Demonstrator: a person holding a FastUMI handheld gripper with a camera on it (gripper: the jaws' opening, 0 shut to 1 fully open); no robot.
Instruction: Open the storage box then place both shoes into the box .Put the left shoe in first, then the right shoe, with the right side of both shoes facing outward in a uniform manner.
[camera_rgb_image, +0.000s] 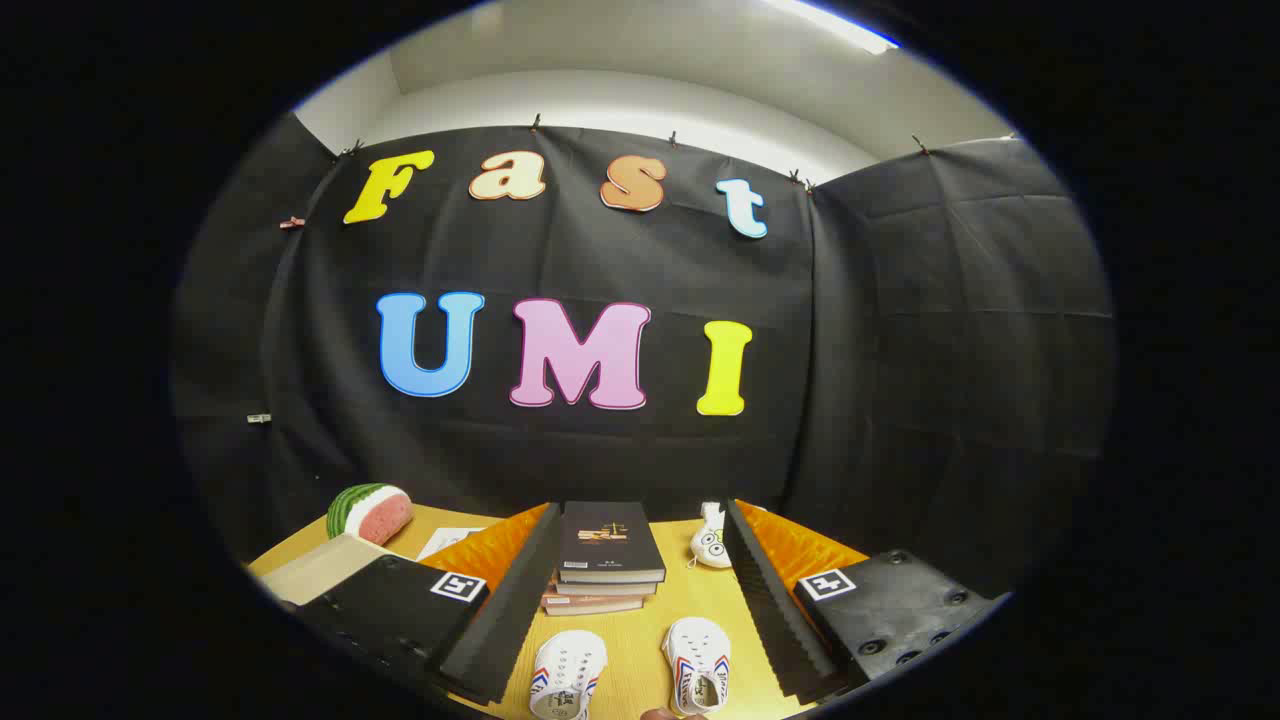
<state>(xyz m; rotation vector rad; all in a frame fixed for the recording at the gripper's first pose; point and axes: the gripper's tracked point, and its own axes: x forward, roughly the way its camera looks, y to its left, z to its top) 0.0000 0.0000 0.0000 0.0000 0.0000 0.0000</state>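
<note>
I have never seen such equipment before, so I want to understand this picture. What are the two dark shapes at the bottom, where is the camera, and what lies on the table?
The camera rides on a gripper that a person holds in one hand, and it looks forward along the tool. The two dark ribbed bars at the bottom are its fingers. They stand wide apart and hold nothing.

Between the fingers, on the wooden table, lie two small white shoes: one toward the left finger, the other toward the right finger. Beyond them is a stack of books with a dark book on top. Further right lies a small white toy with big eyes. Beyond the left finger sit a watermelon slice toy and a beige box-like thing; what it is, I cannot tell.
</note>
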